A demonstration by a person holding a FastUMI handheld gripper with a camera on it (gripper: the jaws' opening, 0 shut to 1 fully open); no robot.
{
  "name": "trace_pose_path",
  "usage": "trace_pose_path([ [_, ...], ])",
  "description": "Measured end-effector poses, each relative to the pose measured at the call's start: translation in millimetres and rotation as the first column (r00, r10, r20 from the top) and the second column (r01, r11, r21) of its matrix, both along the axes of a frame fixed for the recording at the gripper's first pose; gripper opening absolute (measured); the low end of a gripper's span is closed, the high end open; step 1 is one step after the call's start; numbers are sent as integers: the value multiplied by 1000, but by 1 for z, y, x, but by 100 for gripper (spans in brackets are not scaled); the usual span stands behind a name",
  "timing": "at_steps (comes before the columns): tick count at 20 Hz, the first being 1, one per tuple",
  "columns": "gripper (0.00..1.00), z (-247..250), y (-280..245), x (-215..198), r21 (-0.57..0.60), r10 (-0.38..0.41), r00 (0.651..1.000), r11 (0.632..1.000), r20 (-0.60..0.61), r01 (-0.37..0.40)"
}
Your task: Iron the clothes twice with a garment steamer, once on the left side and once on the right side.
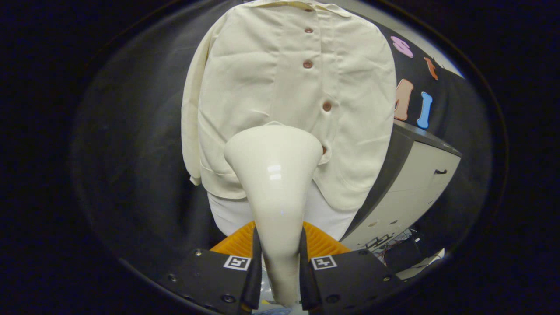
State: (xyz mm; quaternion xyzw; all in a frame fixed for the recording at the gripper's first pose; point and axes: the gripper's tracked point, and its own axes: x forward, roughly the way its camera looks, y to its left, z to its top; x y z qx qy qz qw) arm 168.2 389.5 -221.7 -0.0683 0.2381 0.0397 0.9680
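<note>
Cream steamer (273, 175) clamped by the handle in the claw (278, 271), both fingers pressing its sides, so head stays steady and faces the cloth. Pale buttoned shirt (262, 87) hangs upright just beyond the head, front spread flat for passes. Head sits near the lower hem, left of the button line; likely starting the left side. Grey cabinet (407, 183) beside the shirt.

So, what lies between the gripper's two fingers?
In the gripper view, the handle of the cream garment steamer lies between the gripper fingers, both pressing it; its wide head reaches the cream shirt beyond.
</note>
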Motion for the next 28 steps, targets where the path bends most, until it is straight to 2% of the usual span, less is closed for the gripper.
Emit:
trace_pose_path([
  [8,36,87,-29,-50,34,-10,996,999,94,7],
  [12,36,135,-47,-54,68,-34,985,997,167,23],
  [15,36,152,-60,-53,77,-37,983,997,179,24],
  [19,36,186,-76,-40,79,-45,976,996,213,29],
  [25,35,248,-90,2,83,-57,961,996,271,36],
  [28,36,252,-103,30,83,-71,960,995,270,51],
])
